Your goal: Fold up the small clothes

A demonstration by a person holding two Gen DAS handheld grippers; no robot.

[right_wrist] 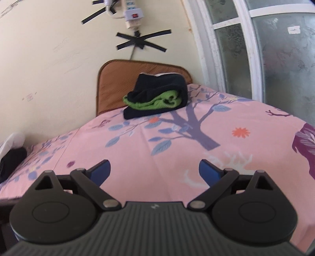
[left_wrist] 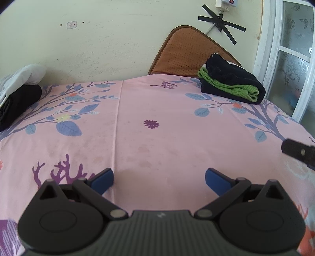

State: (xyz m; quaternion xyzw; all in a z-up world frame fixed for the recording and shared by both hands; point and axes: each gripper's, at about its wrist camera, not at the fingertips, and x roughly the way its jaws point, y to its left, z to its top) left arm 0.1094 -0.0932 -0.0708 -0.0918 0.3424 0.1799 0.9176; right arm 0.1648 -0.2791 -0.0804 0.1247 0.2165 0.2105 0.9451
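A stack of folded clothes, dark pieces with a green one between them, rests at the far right of the pink flowered sheet; the right wrist view shows the same stack straight ahead. A loose heap of white and black clothes lies at the far left, seen small in the right wrist view as the heap. My left gripper hovers open over bare sheet, nothing between its blue pads. My right gripper is open too and holds nothing; part of it shows at the left view's right edge.
A brown padded mat leans on the cream wall behind the stack. A power strip and taped cable hang on the wall. A white-framed frosted window stands to the right. The sheet's middle holds only printed flowers.
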